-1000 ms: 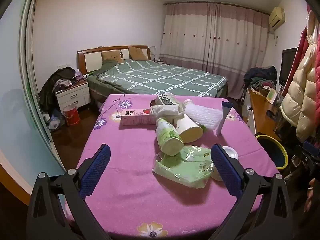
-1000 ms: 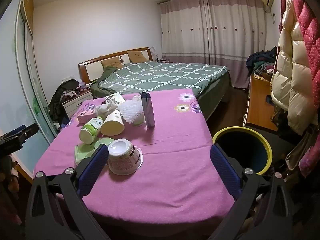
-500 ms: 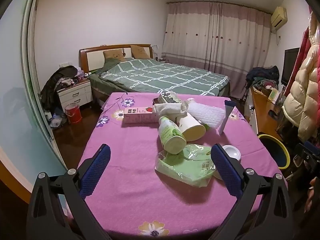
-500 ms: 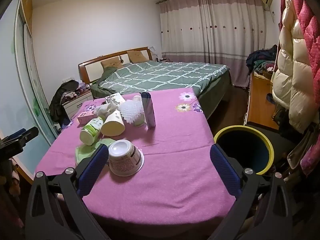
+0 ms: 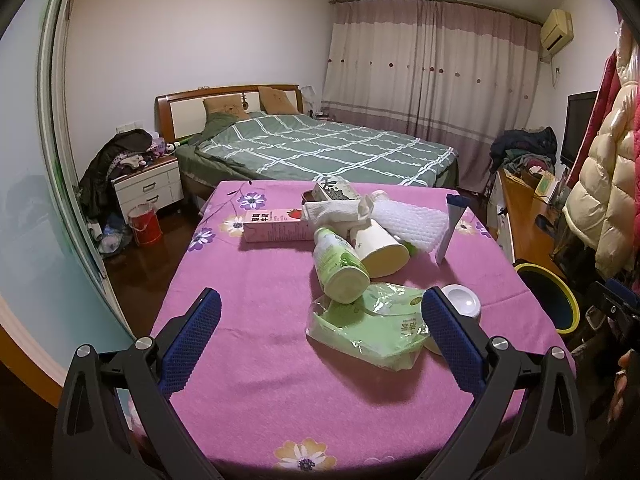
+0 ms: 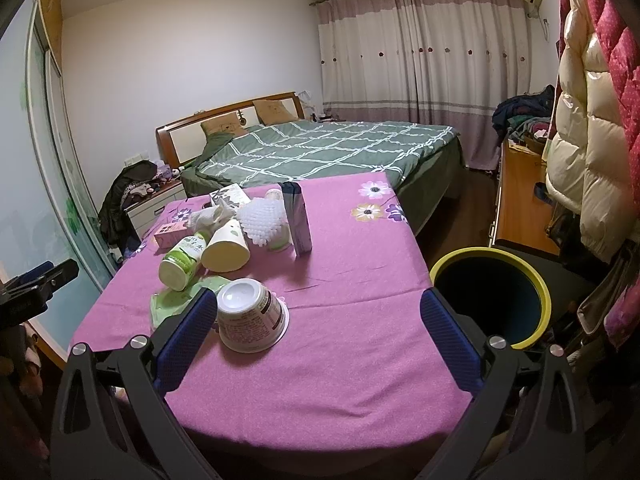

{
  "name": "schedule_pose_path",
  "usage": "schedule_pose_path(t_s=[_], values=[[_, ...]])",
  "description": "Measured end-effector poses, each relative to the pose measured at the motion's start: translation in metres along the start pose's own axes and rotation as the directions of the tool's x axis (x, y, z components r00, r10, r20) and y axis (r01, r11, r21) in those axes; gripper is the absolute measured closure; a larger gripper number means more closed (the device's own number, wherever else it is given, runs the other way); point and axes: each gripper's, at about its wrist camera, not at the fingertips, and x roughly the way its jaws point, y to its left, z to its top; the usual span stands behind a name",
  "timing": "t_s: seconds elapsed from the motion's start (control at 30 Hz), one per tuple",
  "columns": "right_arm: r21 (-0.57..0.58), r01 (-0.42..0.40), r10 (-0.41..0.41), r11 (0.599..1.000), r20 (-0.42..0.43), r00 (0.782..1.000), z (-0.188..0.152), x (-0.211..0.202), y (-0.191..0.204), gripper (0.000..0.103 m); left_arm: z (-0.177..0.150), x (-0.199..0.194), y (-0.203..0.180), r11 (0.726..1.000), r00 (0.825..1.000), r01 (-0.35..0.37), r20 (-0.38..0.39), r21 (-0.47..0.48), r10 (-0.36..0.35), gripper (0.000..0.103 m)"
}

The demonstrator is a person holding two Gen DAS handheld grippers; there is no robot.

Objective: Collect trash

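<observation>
Trash lies on a table with a pink cloth [image 5: 256, 280]: a green plastic bag [image 5: 368, 328], a green-labelled bottle [image 5: 338, 266], a cream paper cup [image 5: 380, 248], a pink carton [image 5: 276, 224], white foam wrap [image 5: 408, 220], a tube [image 5: 450, 226] and an upturned white bowl [image 6: 252, 316]. A yellow-rimmed bin [image 6: 490, 294] stands on the floor at the table's right. My left gripper [image 5: 320, 344] is open and empty above the near edge, with the green bag between its fingers' lines. My right gripper [image 6: 320, 344] is open and empty, the bowl by its left finger.
A bed with a green checked cover [image 5: 320, 148] stands behind the table. A wooden desk [image 6: 516, 200] and hanging coats [image 6: 592, 140] are at the right. A nightstand [image 5: 148, 188] and a red bucket [image 5: 144, 224] are at the left by a sliding door.
Both grippers have drifted slightly; the left view has tilted up a little, so the trash sits a bit lower and nearer. Nothing was grasped or moved on the table.
</observation>
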Motion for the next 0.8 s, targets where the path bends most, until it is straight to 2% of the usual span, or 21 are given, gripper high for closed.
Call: schedule_pose_path(t_s=[0.8], values=[[0.004, -0.001, 0.001, 1.0, -0.003, 1.0, -0.0012, 0.0026, 0.0001, 0.006, -0.0022, 0.0034, -0.0043, 1.0, 1.0, 0.004, -0.007, 0.006, -0.004, 0.004]])
